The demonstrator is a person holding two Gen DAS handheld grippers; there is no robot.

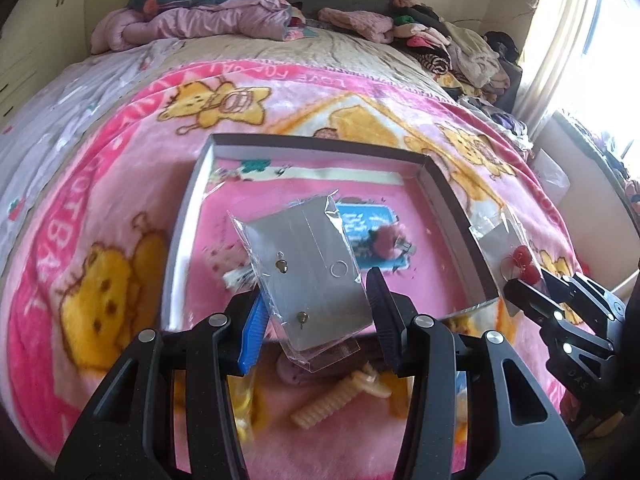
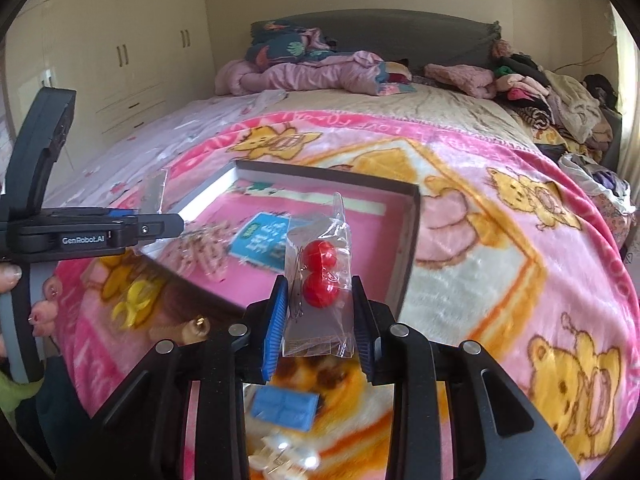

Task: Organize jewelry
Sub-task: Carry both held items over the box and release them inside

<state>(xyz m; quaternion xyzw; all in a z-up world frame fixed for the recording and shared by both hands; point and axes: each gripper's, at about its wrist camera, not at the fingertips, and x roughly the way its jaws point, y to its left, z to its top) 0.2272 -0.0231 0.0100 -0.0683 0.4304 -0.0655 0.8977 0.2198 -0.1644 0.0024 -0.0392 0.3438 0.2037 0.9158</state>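
Clear plastic crinkles in both my grippers. My left gripper (image 1: 316, 312) is clamped on a packet holding a silver earring card (image 1: 308, 276) with two small studs, held above the near edge of the shallow grey box (image 1: 320, 145). My right gripper (image 2: 320, 320) is closed on a smaller packet with red ball earrings (image 2: 319, 276), just past the box's right wall. Beneath me on the pink bear blanket (image 1: 100, 200) lie a cream hair clip (image 1: 340, 400) and, blurred, what may be a blue clip (image 2: 285, 406). Piled clothes (image 2: 540, 92) line the far bed.
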